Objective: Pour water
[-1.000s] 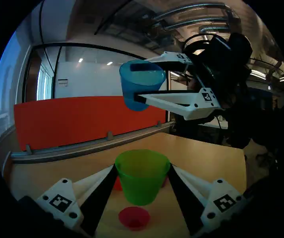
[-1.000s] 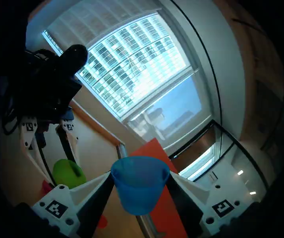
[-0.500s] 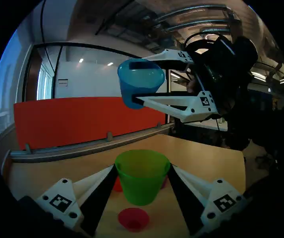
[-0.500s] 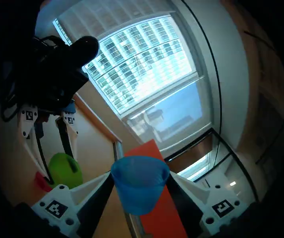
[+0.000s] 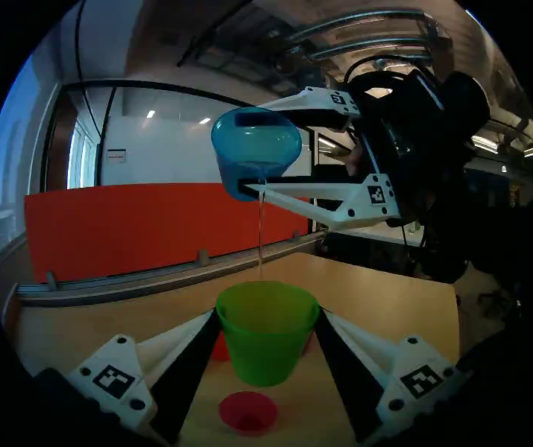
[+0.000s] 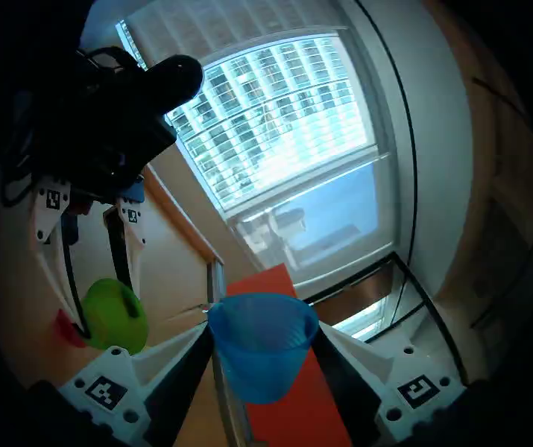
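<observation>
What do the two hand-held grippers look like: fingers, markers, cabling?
Both alike: the left hand-held gripper and right hand-held gripper have white wedge-shaped fingers with black inner pads and a square black-and-white tag near each finger's base. In the left gripper view, the right one's body is black, with a black cable looping above.

A pale wooden desk [image 5: 385, 290] carries a small red cup [image 5: 249, 412]. Behind it run a metal rail [image 5: 169, 270] and an orange panel [image 5: 132, 223]. A large window with blinds [image 6: 281, 127] lights one wall; pipes [image 5: 355, 30] cross the ceiling.
</observation>
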